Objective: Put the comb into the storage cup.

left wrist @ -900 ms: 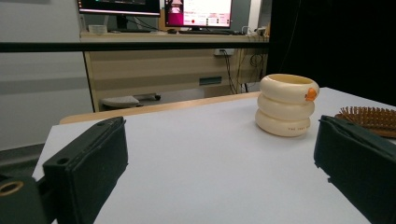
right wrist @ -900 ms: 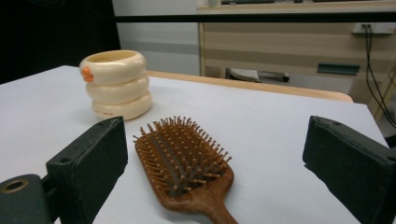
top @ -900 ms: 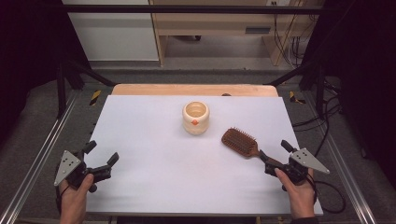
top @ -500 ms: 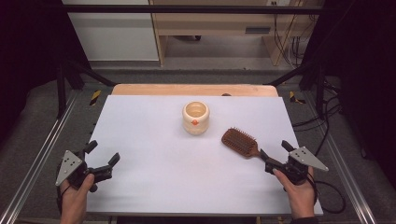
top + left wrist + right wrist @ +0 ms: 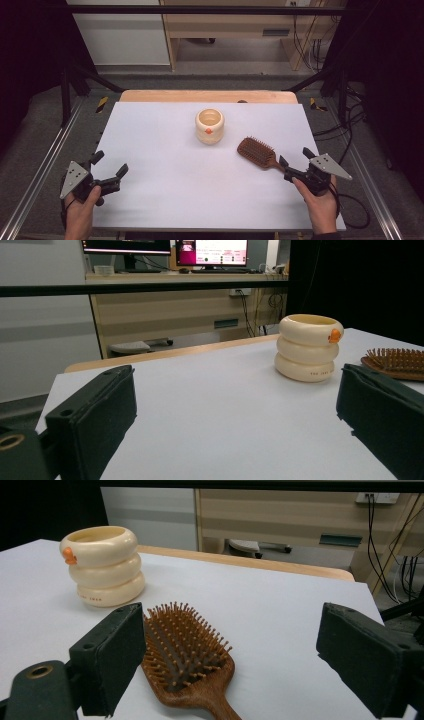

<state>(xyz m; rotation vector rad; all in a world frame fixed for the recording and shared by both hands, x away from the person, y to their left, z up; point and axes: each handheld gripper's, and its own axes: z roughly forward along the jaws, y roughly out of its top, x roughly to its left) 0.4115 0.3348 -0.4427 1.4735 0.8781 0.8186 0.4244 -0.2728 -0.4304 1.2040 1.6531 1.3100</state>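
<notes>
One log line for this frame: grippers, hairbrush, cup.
left gripper: open, empty | right gripper: open, straddling handle of hairbrush, no grip | ringed cream cup: upright, untouched | hairbrush: bristles up

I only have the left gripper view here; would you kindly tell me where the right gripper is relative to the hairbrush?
Observer: The right gripper sits at the handle end of the hairbrush, jaws open either side of the handle, not pressing it.
Operator: Thank you. Which way do the bristles face?
Observer: Upward; the brush lies flat on the white table.
Operator: Is the cream cup empty?
Observer: From above, the cream cup appears empty.
</notes>
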